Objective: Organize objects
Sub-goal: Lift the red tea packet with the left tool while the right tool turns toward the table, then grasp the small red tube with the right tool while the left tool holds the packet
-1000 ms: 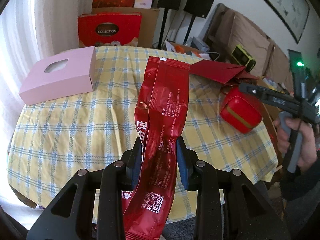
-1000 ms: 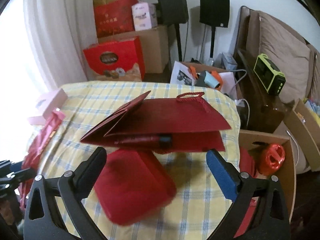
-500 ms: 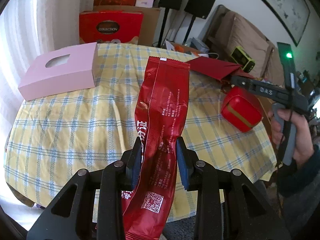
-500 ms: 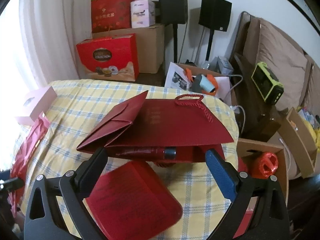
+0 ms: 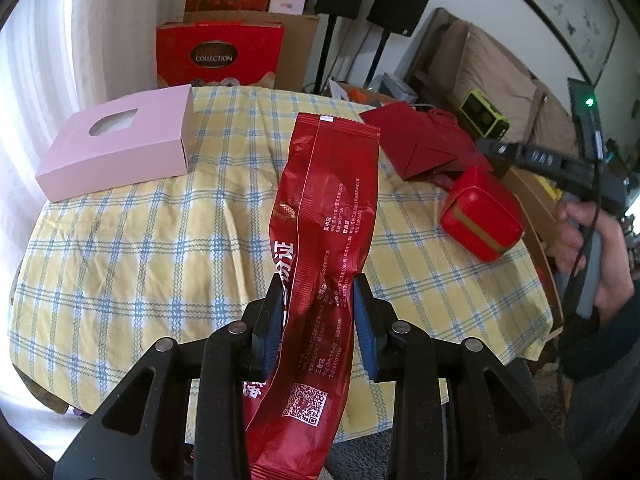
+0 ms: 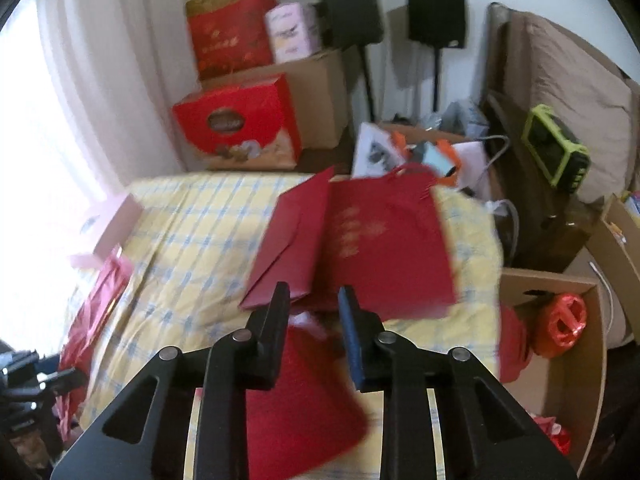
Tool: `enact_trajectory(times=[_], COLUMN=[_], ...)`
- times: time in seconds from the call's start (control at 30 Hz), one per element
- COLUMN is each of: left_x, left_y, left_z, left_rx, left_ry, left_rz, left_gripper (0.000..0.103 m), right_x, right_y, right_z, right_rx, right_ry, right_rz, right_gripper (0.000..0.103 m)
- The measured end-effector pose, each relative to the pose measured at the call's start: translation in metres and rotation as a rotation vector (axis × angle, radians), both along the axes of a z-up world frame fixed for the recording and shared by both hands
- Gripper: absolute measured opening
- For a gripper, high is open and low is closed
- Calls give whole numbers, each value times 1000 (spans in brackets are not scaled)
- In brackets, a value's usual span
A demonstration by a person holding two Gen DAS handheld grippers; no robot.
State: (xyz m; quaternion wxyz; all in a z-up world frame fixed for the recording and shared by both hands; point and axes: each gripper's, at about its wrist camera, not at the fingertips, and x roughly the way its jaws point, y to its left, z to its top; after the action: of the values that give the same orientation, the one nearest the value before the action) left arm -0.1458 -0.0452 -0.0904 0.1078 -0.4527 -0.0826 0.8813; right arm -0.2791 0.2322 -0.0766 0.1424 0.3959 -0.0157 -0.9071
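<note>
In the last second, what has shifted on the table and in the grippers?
The right gripper has narrowed from wide open and come in over the red box, fingers at the edge of the red paper bag; the blur leaves any grip unclear. The left gripper stays clamped on the red snack packet. The pink box has not moved.

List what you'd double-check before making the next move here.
1. Left gripper clamped on the red packet: ok.
2. Right gripper has a hold on the red tin: cannot tell, the view is blurred.
3. Red paper bag lies flat on the table: ok.
4. Bag mouth open enough to load: cannot tell.
5. Pink box is apart from both grippers: ok.
</note>
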Motion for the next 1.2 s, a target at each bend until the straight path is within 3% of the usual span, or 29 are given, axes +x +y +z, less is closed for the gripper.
enact_trajectory(times=[0.07,0.23,0.37,0.43,0.5,0.6,0.83,0.93,1.13,1.2], left_x=[-1,-2,-4,-3,-3,-2,1,1,4,4], left_y=[0,-2,-2,-1,-1,-4,-5,-6,-12,-16], left_z=[-2,-5,-7,-7,-6,-1,5,4,4,4], left_rx=[-1,0,2,3,4,5,16,15,8,12], left_ry=[-4,-12,-17,-18,-14,-1,16,13,20,21], left_rz=[0,7,8,5,5,13,25,31,48,54], left_gripper=[30,30,30,30,30,30,30,30,30,31], right_x=[-10,-32,-25,-22,-15,-3,15,20,27,25], right_y=[26,73,74,68,53,39,-5,-26,-67,-65], right_z=[6,2,-11,-21,-31,-35,-33,-30,-31,-28], right_rx=[-27,-51,-52,-81,-111,-130,-127,-118,-106,-46], right_ry=[11,-69,-144,-191,-234,-227,-221,-178,-173,-137], right_rz=[-83,-172,-116,-71,-6,-4,-21,-26,127,144], right_gripper=[59,61,61,59,43,33,31,30,31,35])
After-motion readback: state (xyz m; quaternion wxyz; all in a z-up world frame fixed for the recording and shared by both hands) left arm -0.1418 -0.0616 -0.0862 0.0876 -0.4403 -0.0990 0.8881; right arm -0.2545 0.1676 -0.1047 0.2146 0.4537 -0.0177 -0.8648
